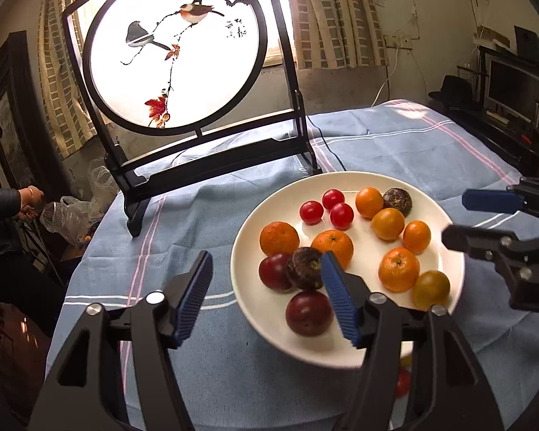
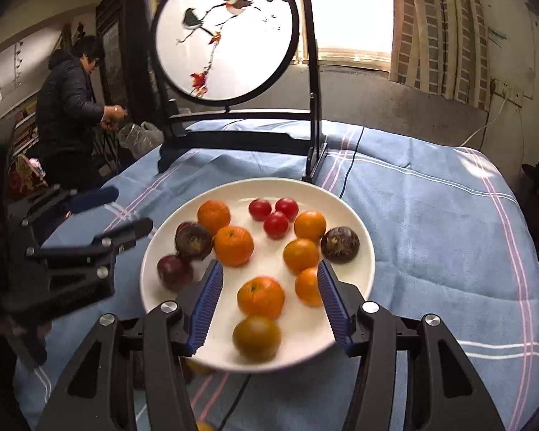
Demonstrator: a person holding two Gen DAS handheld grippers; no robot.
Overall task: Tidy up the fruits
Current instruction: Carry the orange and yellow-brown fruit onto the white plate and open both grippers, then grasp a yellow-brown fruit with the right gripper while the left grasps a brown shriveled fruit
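A white plate (image 1: 255,237) (image 2: 355,222) on the blue cloth holds several oranges (image 1: 279,238) (image 2: 261,297), three red cherry tomatoes (image 1: 311,212) (image 2: 276,225), dark purple fruits (image 1: 309,312) (image 2: 174,272) and a greenish fruit (image 1: 431,289) (image 2: 257,338). My left gripper (image 1: 266,276) is open and empty at the plate's near left rim. My right gripper (image 2: 267,285) is open and empty over the plate's near side, around the oranges and greenish fruit; it also shows in the left wrist view (image 1: 460,219). The left gripper shows in the right wrist view (image 2: 125,212).
A round bird-painting screen on a black stand (image 1: 176,50) (image 2: 226,32) stands at the table's back. A person (image 2: 72,107) bends over bags left of the table. A black cable (image 1: 327,151) runs across the cloth. Small fruits (image 1: 402,382) lie under the plate's near edge.
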